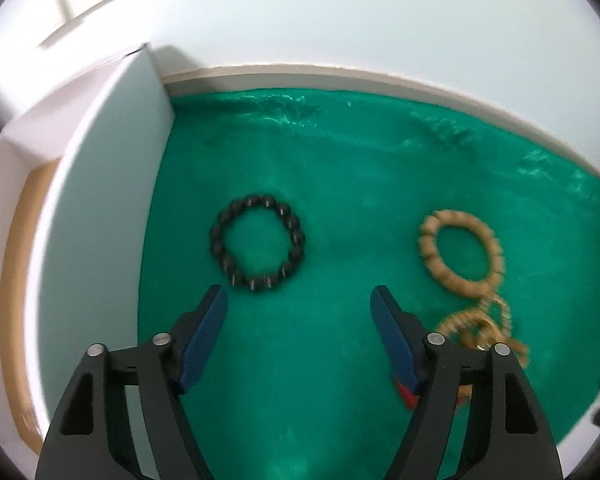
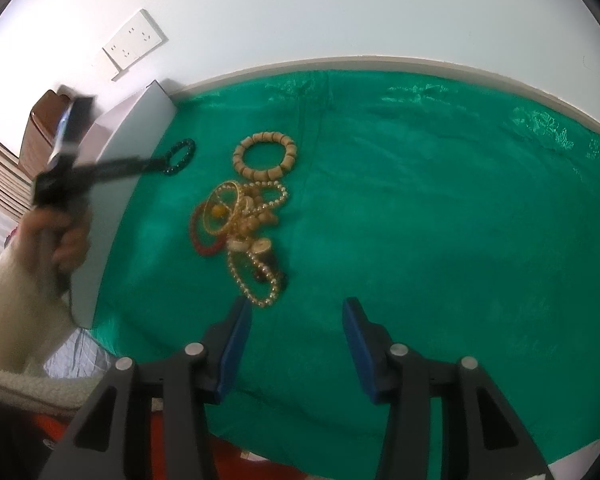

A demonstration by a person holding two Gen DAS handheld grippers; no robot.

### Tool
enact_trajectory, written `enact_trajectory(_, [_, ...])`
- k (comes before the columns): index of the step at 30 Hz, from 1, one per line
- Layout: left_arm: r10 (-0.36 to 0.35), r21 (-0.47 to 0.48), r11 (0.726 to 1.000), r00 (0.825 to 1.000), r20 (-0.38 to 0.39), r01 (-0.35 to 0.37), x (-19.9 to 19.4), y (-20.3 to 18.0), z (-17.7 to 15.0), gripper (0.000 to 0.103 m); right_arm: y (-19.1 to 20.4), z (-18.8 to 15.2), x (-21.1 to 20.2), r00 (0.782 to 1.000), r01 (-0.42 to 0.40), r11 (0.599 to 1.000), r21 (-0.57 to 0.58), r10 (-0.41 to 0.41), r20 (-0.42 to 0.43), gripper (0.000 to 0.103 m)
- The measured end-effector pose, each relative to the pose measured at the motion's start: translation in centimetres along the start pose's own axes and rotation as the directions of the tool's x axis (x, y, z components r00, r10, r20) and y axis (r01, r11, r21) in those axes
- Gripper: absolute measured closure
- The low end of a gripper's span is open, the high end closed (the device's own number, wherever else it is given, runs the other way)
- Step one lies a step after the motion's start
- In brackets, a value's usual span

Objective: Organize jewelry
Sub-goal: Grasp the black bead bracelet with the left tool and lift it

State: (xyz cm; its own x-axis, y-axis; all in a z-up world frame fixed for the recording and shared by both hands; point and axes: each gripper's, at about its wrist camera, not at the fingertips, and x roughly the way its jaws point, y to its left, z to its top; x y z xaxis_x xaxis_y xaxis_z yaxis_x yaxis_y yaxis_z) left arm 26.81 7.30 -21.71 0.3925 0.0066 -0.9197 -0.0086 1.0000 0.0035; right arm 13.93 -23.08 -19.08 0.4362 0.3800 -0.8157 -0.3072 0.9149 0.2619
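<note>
Cloth (image 2: pixel 420 208) of green satin is spread across most of the table, and a pale wall (image 2: pixel 300 8) is seen beyond its far edge, with a white socket plate (image 2: pixel 135 45) fixed at the far left. A white box (image 1: pixel 112 184) is stood along the left side of the cloth. The left gripper (image 1: pixel 299 296) is held above the cloth with its blue-padded jaws spread wide and nothing between them; from the right wrist view it is blurred, gripped by a hand (image 2: pixel 60 236) at the left, its fingers reaching toward the black bracelet. The right gripper (image 2: pixel 297 307) is likewise held wide apart and unloaded over the near part of the cloth. A tangled pile of jewelry (image 2: pixel 242 236) is seen near the middle, made up of gold bangles, bead chains, wooden pieces and a red bead bracelet (image 2: pixel 204 240) at its left edge. Just beyond the pile a wooden bead bracelet (image 1: pixel 460 250) is laid flat. A black bead bracelet (image 1: pixel 257 243) is laid flat to its left, near the box, just beyond the left gripper's fingertips.
</note>
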Motion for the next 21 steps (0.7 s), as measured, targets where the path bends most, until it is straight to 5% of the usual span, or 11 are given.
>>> enact_trajectory(11, [-0.033,0.102,0.994,0.998,-0.048,0.038,4.7,-0.6,0.7,0.057,-0.8,-0.4,-1.3,1.0,0.025,0.999,0.047,-0.026,0.013,0.055])
enact_trajectory(14, [-0.038,0.086,0.995,0.998,-0.052,0.042,4.6,0.1,0.9,0.092,-1.1,-0.8,-1.4,1.0,0.023,0.998,0.065,-0.024,0.012,0.055])
enact_trajectory(21, [-0.054,0.025,0.998,0.997,-0.049,0.055,3.6,1.2,0.5,0.094,-1.2,-0.5,-1.4,0.999,0.022,0.998,0.06,-0.023,0.025,0.055])
